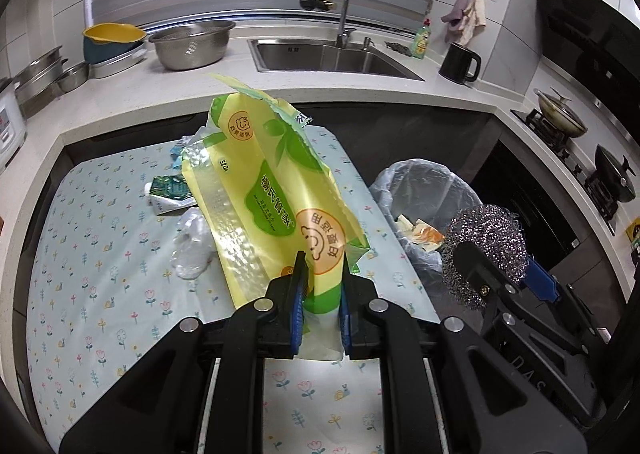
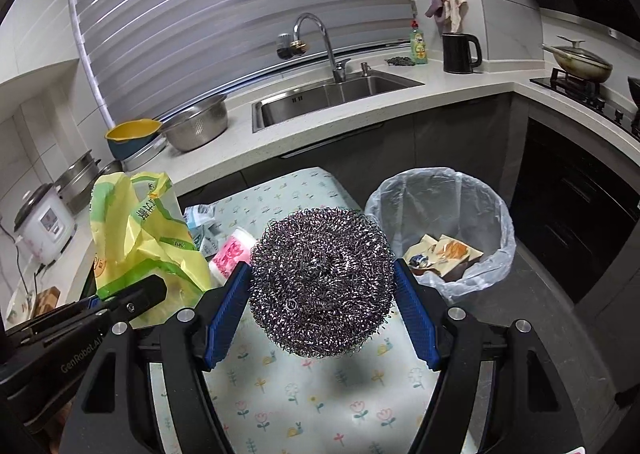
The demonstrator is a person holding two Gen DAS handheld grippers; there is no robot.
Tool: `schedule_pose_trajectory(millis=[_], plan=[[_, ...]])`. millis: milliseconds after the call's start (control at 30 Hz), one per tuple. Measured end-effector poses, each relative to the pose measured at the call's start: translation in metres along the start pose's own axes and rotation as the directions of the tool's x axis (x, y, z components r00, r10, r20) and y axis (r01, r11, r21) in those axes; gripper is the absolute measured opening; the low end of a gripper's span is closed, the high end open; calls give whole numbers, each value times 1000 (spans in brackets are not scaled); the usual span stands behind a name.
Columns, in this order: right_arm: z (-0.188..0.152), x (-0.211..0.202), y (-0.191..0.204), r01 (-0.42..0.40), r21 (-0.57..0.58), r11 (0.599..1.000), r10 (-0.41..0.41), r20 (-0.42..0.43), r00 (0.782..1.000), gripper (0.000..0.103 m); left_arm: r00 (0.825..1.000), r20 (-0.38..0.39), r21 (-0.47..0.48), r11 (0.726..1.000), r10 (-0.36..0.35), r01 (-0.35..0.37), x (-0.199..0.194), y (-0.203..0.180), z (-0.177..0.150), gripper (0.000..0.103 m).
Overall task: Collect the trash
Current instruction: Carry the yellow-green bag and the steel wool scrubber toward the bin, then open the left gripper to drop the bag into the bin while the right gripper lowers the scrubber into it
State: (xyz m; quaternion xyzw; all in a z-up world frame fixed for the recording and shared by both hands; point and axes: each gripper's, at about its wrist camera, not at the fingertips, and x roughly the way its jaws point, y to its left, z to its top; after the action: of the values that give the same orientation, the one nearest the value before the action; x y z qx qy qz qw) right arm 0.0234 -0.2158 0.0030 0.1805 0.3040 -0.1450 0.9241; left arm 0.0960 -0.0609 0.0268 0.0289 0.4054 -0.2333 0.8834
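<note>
Left gripper (image 1: 322, 286) pinches the yellow wrapper bag (image 1: 276, 190) above the table, right gripper (image 2: 320, 286) clamps the steel scourer (image 2: 320, 282) wide, bin (image 2: 440, 230) at two o'clock.

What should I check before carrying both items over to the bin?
1. Left gripper clamps the yellow wrapper: ok.
2. Right gripper holds the steel wool scourer between its fingers: ok.
3. Bin open, with room above the trash already inside: ok.
4. Wrapper lifted off the floral mat: ok.
5. Wrapper empty: cannot tell.
6. Mat cleared: not ok, a clear plastic scrap and a green packet remain.
</note>
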Motion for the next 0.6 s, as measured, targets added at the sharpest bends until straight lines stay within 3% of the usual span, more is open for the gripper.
schedule_pose_trajectory(millis=[600], plan=[[13,1,-89,95,123,988,-98,19,995,68,997,-60,167,984,-53,62,47,-88,9,14]])
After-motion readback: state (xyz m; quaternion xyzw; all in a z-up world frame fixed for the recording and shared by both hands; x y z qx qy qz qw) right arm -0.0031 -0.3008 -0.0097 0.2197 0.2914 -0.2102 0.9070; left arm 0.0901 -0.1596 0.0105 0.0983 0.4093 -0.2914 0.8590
